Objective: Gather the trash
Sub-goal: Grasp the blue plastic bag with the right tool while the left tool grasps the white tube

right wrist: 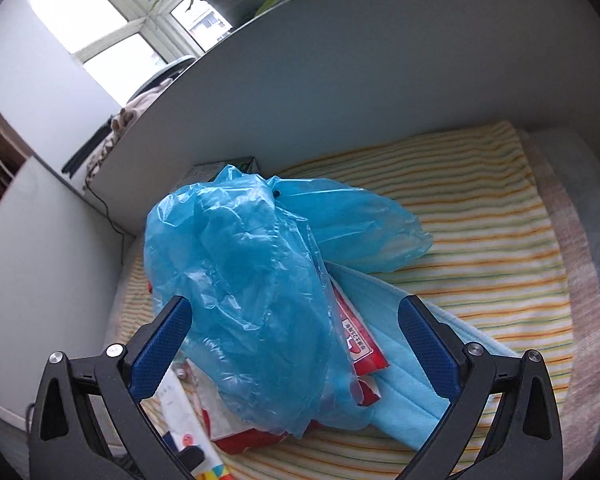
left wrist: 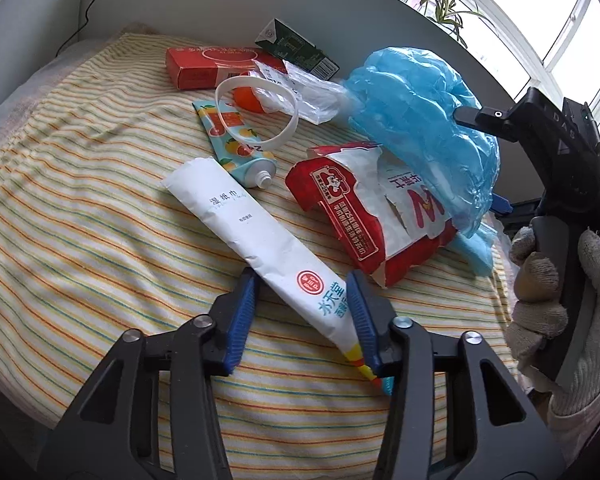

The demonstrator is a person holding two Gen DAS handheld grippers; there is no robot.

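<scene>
A long white wet-wipe packet [left wrist: 256,240] lies slantwise on the striped cloth [left wrist: 80,200]. Its lower end sits between the blue pads of my left gripper [left wrist: 304,300]. The right pad [left wrist: 362,320] touches it, and the packet looks flat and unsqueezed. Beside it lies a torn red-and-white bag [left wrist: 364,216] under a crumpled blue plastic bag [left wrist: 420,112]. In the right wrist view my right gripper [right wrist: 296,320] stands wide open around that blue plastic bag [right wrist: 252,280]. One of its fingers [left wrist: 470,115] pokes into the bag, held by a gloved hand [left wrist: 540,280].
Further back lie an orange-print tube [left wrist: 236,152], a white ring [left wrist: 256,114], a clear wrapper [left wrist: 312,94], a red box [left wrist: 216,66] and a dark green box [left wrist: 296,48]. A light blue cloth [right wrist: 412,392] lies under the bags. A grey wall [right wrist: 340,100] closes the back.
</scene>
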